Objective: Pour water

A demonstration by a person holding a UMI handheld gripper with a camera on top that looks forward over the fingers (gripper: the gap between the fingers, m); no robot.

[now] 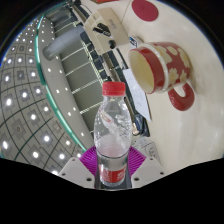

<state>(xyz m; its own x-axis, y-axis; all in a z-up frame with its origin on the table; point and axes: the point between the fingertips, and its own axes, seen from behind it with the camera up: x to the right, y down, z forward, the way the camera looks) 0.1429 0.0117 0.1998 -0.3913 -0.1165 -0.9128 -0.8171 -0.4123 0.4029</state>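
Gripper view, tilted scene. The gripper has its two fingers closed on a clear plastic water bottle, the purple pads pressing against the lower body on either side, near the red label. The bottle stands upright between the fingers, its red cap on and pointing away from the camera; through the transparent wall a partial fill of water can be made out, though the exact level cannot be told.

Just beyond the cap — up and to the right of it — appears a cream mug with red dots, its red handle turned toward the right. The mug's open mouth faces the bottle, and its interior looks pale; whether it holds any liquid cannot be told. The mug rests on a white tabletop, apart from the bottle.

Farther out — to the left of the bottle and mug — the background shows a dark ceiling with rows of small round lights and a long glass-fronted structure with a green-lit edge.
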